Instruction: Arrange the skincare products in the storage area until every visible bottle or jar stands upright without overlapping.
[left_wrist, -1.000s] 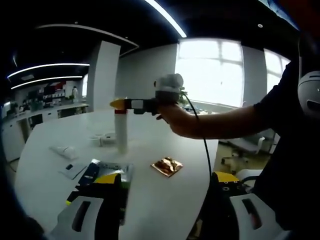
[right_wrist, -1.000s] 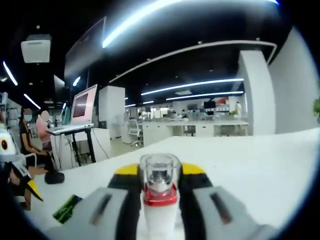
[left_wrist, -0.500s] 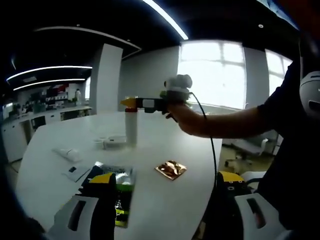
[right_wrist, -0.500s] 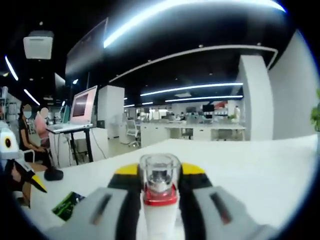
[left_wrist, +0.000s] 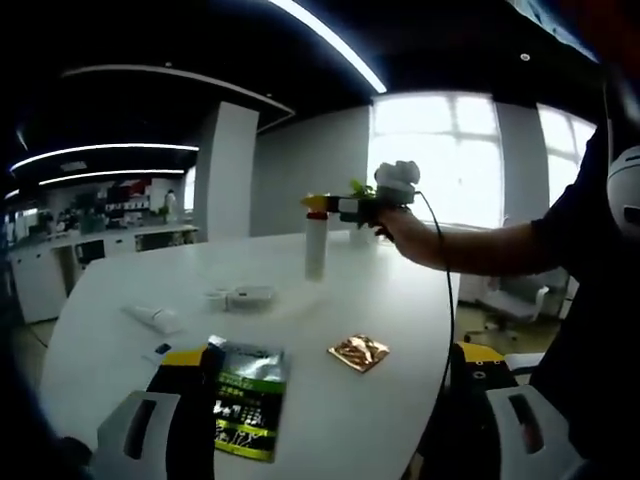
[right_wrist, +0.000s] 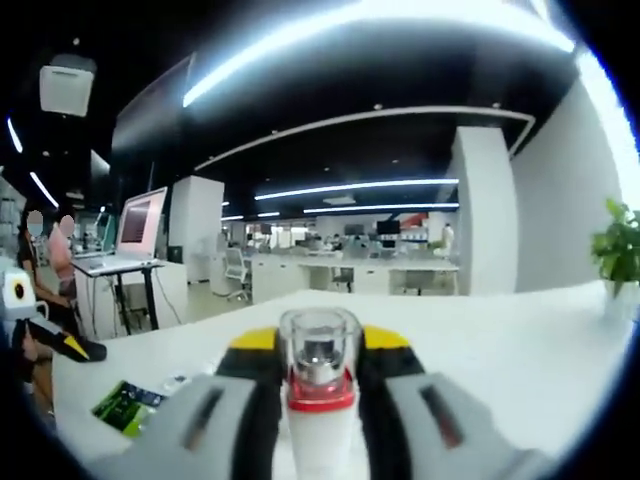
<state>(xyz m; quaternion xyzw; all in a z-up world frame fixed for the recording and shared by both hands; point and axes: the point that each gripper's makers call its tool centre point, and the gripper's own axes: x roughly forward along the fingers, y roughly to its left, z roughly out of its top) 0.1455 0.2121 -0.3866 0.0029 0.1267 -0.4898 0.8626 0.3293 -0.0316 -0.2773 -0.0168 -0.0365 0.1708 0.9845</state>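
Note:
A tall white bottle (left_wrist: 316, 250) with a clear cap and a red collar stands upright in my right gripper (left_wrist: 330, 205), at the far middle of the white round table (left_wrist: 400, 300). Whether its base touches the table I cannot tell. In the right gripper view the jaws of the right gripper (right_wrist: 320, 372) are shut on the bottle's (right_wrist: 320, 435) neck. My left gripper (left_wrist: 330, 400) stands wide open low over the near table edge, holding nothing. A white tube (left_wrist: 150, 318) lies flat at the left, and small white jars (left_wrist: 240, 297) sit past it.
A green-and-black sachet (left_wrist: 245, 400) lies between my left jaws, and a gold foil packet (left_wrist: 360, 352) to its right. A person's arm (left_wrist: 470, 245) reaches in from the right. The sachet (right_wrist: 125, 405) and the left gripper's yellow tip (right_wrist: 75, 347) show at lower left.
The right gripper has carried the upright bottle farther away and to the right across the table. The left gripper's camera has shifted slightly; its jaws stay open.

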